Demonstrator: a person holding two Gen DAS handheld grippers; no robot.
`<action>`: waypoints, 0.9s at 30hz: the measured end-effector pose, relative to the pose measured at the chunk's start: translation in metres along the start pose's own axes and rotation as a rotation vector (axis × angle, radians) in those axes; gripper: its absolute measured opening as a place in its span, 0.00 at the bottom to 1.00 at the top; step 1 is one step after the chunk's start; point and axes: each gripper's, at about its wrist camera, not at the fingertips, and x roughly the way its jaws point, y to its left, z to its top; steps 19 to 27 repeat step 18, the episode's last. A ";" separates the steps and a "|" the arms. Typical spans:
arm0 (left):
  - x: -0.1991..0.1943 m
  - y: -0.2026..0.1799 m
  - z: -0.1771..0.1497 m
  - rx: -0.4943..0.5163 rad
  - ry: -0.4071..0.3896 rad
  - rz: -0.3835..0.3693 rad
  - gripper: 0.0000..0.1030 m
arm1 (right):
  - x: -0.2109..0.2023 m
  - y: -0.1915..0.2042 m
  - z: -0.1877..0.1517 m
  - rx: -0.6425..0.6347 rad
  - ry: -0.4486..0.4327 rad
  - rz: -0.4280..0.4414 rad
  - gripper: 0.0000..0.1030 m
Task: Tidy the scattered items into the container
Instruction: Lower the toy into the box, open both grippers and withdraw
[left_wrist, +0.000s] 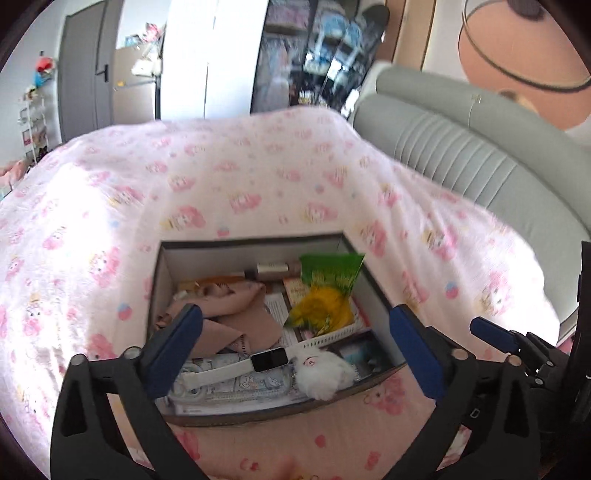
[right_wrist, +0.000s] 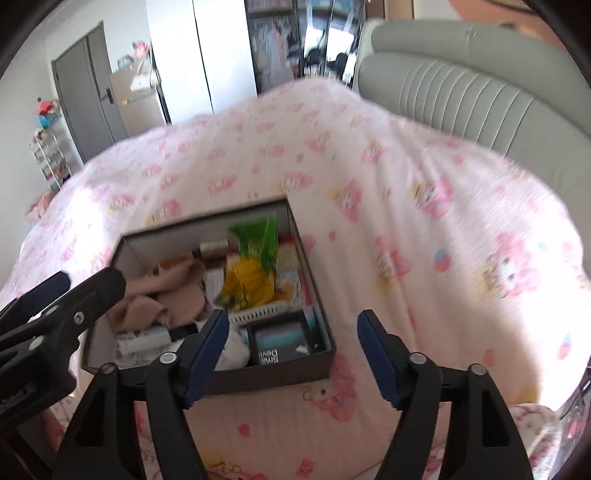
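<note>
A dark cardboard box (left_wrist: 375, 286) (right_wrist: 314, 280) sits on the pink patterned bed. It holds a beige cloth (left_wrist: 236, 314) (right_wrist: 166, 295), a green and yellow snack bag (left_wrist: 328, 291) (right_wrist: 255, 266), a white smartwatch (left_wrist: 258, 363), a white fluffy toy (left_wrist: 325, 371), a white slotted tray (left_wrist: 332, 338) (right_wrist: 258, 314) and a small black box (right_wrist: 280, 341). My left gripper (left_wrist: 295, 350) is open and empty, hovering over the box's near end. My right gripper (right_wrist: 291, 354) is open and empty over the box's near right corner.
The pink bedspread (left_wrist: 258, 177) (right_wrist: 424, 206) rises in a mound behind the box. A grey padded headboard (left_wrist: 461, 147) (right_wrist: 461, 81) stands at the right. A wardrobe and a grey door (right_wrist: 88, 92) are at the back.
</note>
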 end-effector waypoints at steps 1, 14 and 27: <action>-0.010 0.000 0.001 -0.010 -0.016 -0.001 0.99 | -0.007 0.001 0.001 -0.002 -0.012 0.001 0.69; -0.078 -0.012 -0.053 -0.012 -0.050 0.083 0.99 | -0.078 0.000 -0.063 -0.001 -0.088 0.001 0.76; -0.071 -0.015 -0.070 0.001 -0.007 0.110 0.99 | -0.069 -0.003 -0.073 0.001 -0.050 -0.013 0.76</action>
